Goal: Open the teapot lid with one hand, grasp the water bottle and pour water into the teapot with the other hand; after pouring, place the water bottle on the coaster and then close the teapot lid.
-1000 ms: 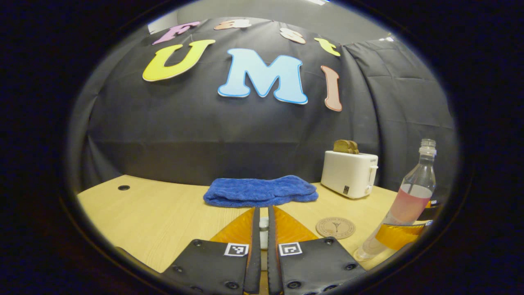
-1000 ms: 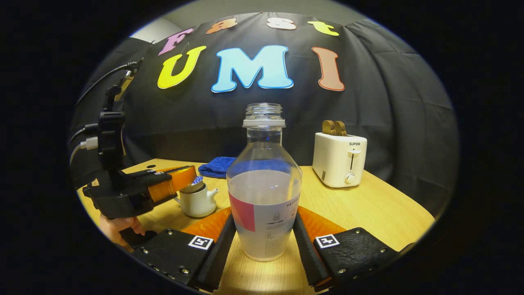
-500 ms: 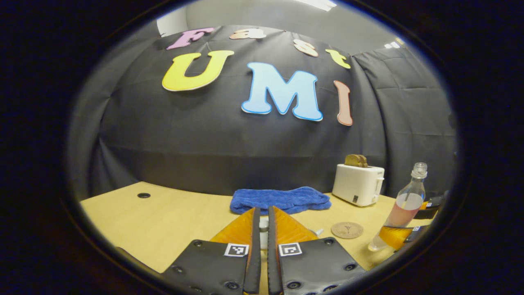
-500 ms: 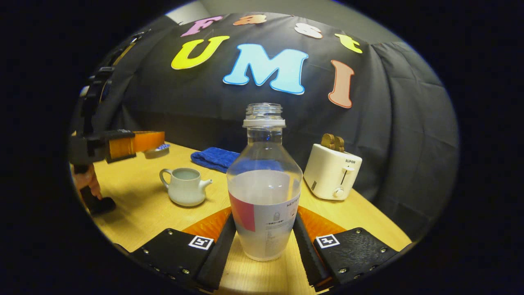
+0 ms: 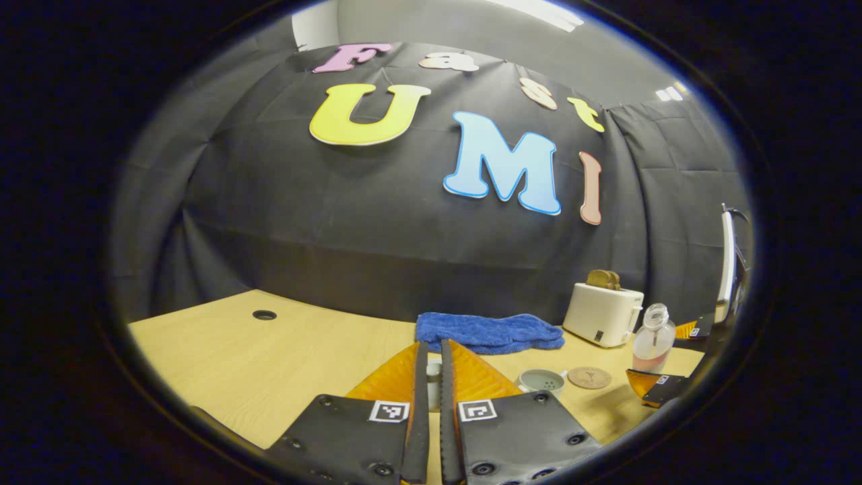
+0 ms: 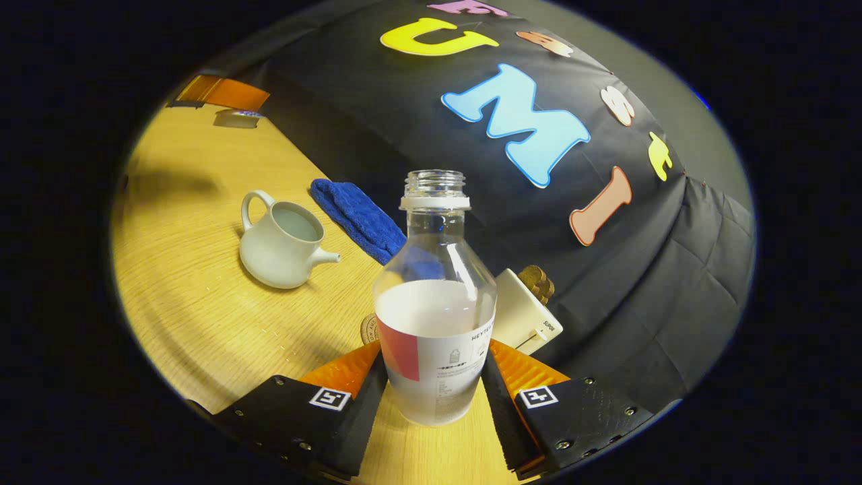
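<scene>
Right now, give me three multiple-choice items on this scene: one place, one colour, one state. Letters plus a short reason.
1. Where does the towel lie?
A. on the table by the booth wall, behind the teapot
B. draped over the toaster
C. under the coaster

2. What colour is the towel?
A. red
B. blue
C. white

3. What state is the teapot in?
A. lid on
B. lying on its side
C. upright, lid off

Answers:
1 A: in the right gripper view it lies flat past the teapot, at the foot of the wall.
2 B: blue in both views.
3 C: its mouth is open; the left gripper holds the lid, and the right gripper clamps the bottle.
</scene>
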Demonstrator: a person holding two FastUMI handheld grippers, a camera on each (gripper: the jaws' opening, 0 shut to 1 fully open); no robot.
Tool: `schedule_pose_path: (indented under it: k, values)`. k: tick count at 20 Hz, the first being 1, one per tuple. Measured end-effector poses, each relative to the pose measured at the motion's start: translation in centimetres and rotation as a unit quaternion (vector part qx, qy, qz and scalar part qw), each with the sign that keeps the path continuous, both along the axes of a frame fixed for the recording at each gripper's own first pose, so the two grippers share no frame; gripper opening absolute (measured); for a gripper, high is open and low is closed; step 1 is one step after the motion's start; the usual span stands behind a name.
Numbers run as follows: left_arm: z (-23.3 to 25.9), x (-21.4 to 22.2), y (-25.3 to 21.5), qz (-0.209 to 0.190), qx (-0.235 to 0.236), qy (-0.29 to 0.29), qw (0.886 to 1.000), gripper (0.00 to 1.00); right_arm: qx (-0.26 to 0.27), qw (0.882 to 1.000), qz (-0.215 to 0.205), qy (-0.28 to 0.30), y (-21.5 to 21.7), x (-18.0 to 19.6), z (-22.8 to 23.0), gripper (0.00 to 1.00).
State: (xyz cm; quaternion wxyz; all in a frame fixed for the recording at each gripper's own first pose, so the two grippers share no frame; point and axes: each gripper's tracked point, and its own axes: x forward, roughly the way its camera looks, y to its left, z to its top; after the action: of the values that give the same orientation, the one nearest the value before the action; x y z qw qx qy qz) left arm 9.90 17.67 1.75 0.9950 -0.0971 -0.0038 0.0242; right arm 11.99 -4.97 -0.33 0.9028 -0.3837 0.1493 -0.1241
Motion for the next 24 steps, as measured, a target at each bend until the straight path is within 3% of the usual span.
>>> schedule_pose_path:
  k: [5,9,11,12,14,21,24]
  values:
    - [0.2,-0.3,0.3,-0.006,-0.021,-0.005,1.0,0.15,-0.078,0.996,-0.015,0.034,-0.8,1.4,0.9,0.76]
    - [-0.4,-0.2,0.1,-0.01,-0.029,0.001,1.0,0.15,-0.153,0.987,-0.015,0.052,-1.0,2.3,1.8,0.76]
    - [-0.3,-0.3,-0.1,-0.013,-0.033,0.002,0.999,0.1,-0.182,0.981,-0.011,0.061,-0.8,3.3,2.2,0.76]
    - [-0.5,-0.2,0.1,-0.013,-0.032,0.003,0.999,0.15,-0.192,0.979,-0.008,0.066,-0.7,3.4,2.1,0.76]
    - [-0.7,-0.2,0.3,-0.011,-0.031,0.005,0.999,0.15,-0.212,0.975,-0.004,0.074,-0.4,4.0,1.9,0.76]
    - [-1.0,0.0,0.2,-0.016,-0.036,0.011,0.999,0.15,-0.334,0.938,0.024,0.09,0.2,5.6,2.4,0.76]
    - [-1.3,0.1,0.1,-0.019,-0.037,0.013,0.999,0.15,-0.359,0.928,0.033,0.097,0.4,6.1,2.7,0.75]
